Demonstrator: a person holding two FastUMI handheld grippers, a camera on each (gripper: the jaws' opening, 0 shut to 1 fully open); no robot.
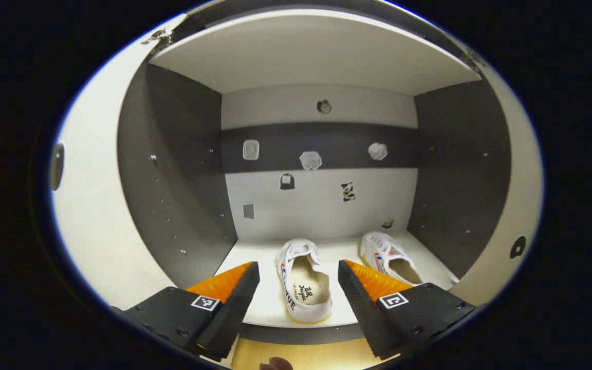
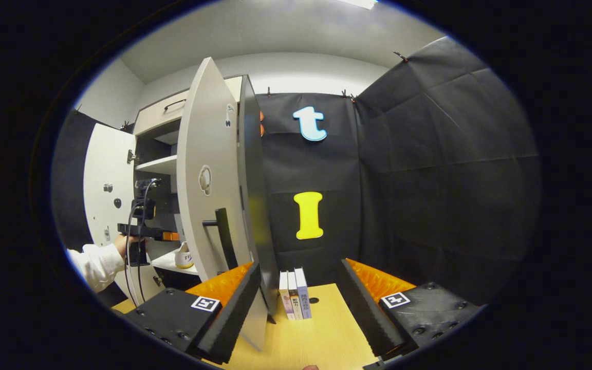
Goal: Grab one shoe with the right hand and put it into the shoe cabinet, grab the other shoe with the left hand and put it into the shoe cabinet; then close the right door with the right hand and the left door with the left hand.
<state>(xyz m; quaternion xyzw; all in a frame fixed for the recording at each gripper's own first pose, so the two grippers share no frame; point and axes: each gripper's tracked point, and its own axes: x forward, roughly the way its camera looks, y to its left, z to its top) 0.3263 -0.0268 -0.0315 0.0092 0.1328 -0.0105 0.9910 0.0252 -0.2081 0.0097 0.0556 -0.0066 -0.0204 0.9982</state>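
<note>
Left gripper (image 1: 298, 288) jaws apart, empty; both shoes (image 1: 304, 281) (image 1: 389, 257) on cabinet shelf (image 1: 260, 303). Right gripper (image 2: 300, 293) apart, near right door (image 2: 208, 205). Door stiff, light-swinging; push by bar handle (image 2: 223, 234).

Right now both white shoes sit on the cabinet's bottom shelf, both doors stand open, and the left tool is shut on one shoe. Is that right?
Not quite. In the left gripper view the left tool is open and holds nothing: its fingers stand apart on either side of the near shoe. The other shoe lies beside it on the shelf, and both doors stand open.
</note>
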